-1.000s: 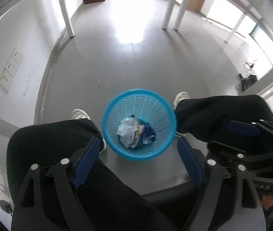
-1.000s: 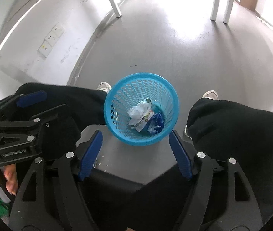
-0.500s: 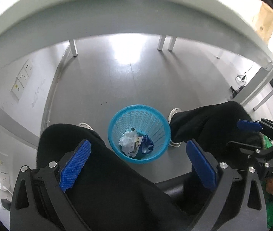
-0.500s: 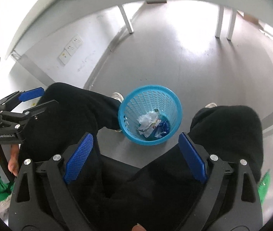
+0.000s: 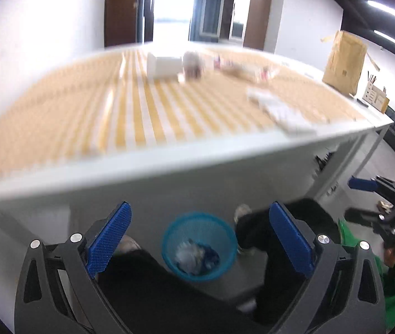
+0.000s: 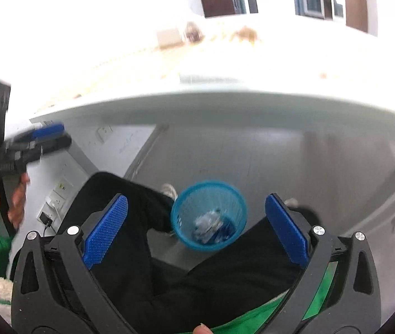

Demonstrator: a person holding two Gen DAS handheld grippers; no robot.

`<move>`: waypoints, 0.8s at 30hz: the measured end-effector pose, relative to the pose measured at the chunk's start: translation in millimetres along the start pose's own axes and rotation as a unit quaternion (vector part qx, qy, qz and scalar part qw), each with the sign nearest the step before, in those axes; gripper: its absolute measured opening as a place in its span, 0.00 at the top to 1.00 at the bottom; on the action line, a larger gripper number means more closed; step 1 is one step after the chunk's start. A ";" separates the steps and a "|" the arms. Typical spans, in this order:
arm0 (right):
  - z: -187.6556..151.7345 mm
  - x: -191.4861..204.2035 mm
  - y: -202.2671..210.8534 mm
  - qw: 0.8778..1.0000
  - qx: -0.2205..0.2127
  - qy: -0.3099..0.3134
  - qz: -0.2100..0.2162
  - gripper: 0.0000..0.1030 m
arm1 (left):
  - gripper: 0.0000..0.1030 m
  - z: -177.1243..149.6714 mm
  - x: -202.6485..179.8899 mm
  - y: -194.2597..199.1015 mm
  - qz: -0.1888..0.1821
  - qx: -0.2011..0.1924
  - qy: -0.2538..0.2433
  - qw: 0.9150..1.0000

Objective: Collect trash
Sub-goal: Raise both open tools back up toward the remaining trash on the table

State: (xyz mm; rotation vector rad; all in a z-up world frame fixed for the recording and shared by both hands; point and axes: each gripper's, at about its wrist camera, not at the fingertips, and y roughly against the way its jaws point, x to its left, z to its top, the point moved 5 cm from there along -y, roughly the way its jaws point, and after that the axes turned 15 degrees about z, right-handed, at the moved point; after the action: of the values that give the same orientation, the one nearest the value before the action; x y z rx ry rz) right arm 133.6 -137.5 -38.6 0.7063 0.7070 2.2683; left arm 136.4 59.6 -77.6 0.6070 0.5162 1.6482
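Both of your grippers stand wide apart with nothing between the blue pads: the left gripper (image 5: 197, 239) frames only the bin far below it, and the right gripper (image 6: 196, 229) does the same, its jaws having just spread further with no object in them. You are carrying nothing.

Down on the grey floor, between your black-trousered legs (image 6: 130, 194), sits the blue mesh wastebasket (image 5: 199, 246). It already holds crumpled white paper (image 6: 204, 221) and a dark blue wrapper (image 5: 207, 256), so part of the collecting looks finished.

What is left lies on the table above. Its white front edge (image 5: 169, 175) crosses the left view, and the top is covered by a yellow-and-white striped cloth (image 5: 147, 111). On the cloth, well back from you, stand a white box (image 5: 164, 65) and a blurred brownish object (image 5: 192, 64), with a scatter of small bits (image 5: 242, 71) to their right that is too smeared to name. Nearer the right-hand edge lies a flat white sheet or tissue (image 5: 278, 108). Which of these count as trash I cannot tell from here, but the scattered bits and the white sheet look like likely candidates.

My read: you are between loads, bin partly filled, several pieces yet to fetch. A brown cardboard box (image 5: 343, 62) stands at the far right corner.
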 end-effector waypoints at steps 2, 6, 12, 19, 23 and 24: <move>10.0 -4.3 6.9 1.000 -0.011 -0.003 -0.002 0.08 | 0.05 16.4 0.6 1.3 0.006 -0.012 -0.003 1.000; 33.5 -10.6 17.1 0.999 -0.032 0.002 -0.010 0.08 | 0.05 41.7 2.5 -2.6 0.007 -0.027 0.005 1.000; 70.6 -15.7 24.2 0.998 -0.053 0.009 -0.014 0.08 | 0.05 78.8 5.3 -0.2 0.004 -0.041 0.027 0.999; 91.2 -17.1 6.6 0.998 -0.037 0.035 -0.021 0.08 | 0.06 117.3 -6.0 -15.7 0.013 -0.046 0.011 0.999; 99.3 -20.7 -7.8 0.999 -0.021 0.041 -0.016 0.09 | 0.05 132.7 -9.3 -28.4 0.013 -0.040 0.016 0.999; 100.4 -21.7 -10.9 0.999 -0.019 0.041 -0.015 0.09 | 0.06 135.9 -10.3 -32.6 0.013 -0.038 0.017 0.999</move>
State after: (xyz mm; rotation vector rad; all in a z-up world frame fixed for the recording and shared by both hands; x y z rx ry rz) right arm 216.6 -116.6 19.3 0.5842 0.7050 2.2884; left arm 250.2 54.4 4.1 0.5323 0.4700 1.6966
